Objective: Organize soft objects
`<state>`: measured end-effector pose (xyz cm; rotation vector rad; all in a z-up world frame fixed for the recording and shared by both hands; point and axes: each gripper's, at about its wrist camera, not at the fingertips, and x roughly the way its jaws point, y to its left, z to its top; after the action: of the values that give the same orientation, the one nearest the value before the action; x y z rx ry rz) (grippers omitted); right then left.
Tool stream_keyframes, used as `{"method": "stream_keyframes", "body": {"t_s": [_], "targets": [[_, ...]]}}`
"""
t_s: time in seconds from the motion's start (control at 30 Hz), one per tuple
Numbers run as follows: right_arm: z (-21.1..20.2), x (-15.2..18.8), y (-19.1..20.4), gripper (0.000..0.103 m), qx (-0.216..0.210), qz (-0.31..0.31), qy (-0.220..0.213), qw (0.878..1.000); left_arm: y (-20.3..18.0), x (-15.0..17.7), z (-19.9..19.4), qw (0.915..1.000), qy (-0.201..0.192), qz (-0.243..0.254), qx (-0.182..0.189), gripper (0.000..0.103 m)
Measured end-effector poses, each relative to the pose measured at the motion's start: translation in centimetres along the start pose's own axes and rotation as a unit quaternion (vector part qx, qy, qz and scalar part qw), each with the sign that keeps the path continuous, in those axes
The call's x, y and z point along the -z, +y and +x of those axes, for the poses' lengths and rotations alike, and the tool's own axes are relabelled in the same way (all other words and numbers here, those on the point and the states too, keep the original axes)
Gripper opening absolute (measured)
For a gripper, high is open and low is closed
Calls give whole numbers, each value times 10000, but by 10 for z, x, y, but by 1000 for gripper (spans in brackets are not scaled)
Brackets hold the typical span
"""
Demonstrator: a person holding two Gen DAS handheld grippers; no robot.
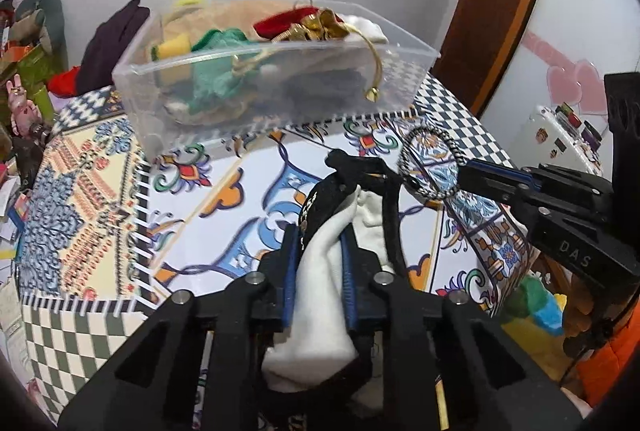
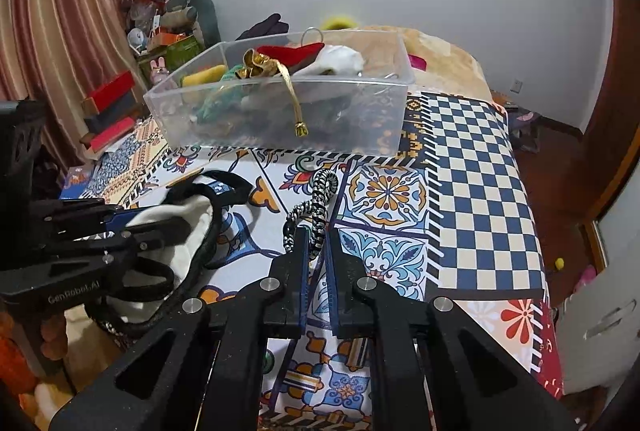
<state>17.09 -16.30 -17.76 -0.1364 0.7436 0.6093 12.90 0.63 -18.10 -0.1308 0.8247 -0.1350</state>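
Our left gripper [image 1: 320, 231] has its jaws clamped on a white-and-black soft cloth piece [image 1: 320, 271], held above the patterned tabletop [image 1: 224, 191]. Our right gripper [image 2: 318, 243] pinches a black-and-white braided hair loop [image 2: 320, 199] between narrow jaws. Beyond both sits the clear plastic box [image 1: 256, 99] of soft things.

Patterned counter [image 2: 480, 167] lies bare right of the clear bin [image 2: 280, 111]; the heaped bin blocks the far side.
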Motion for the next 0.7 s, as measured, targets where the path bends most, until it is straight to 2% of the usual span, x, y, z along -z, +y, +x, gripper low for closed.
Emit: {"method": "stream_keyframes", "body": {"t_s": [0.33,0.5,0.57,0.6,0.63,0.7], "targets": [[-14,-7,-4,6,39,-11,-253,9997,15,-31,-45,9967,-771,-106,-227,16],[-9,-9,-10,6,23,168,-71,9998,24,-49,-67,9924,-1174,-146,-347,16],[-4,-9,-15,12,62,270,73,9996,26,-57,-71,9908,-1288,-169,-375,16],[-1,-9,-17,21,84,284,123,9995,28,-60,-74,9903,-1327,-177,-379,16],[3,-7,-18,34,104,283,197,9994,30,-64,-77,9896,-1372,-186,-389,16],[8,-6,-18,50,135,288,250,9992,32,-70,-81,9882,-1458,-197,-424,16]]}}
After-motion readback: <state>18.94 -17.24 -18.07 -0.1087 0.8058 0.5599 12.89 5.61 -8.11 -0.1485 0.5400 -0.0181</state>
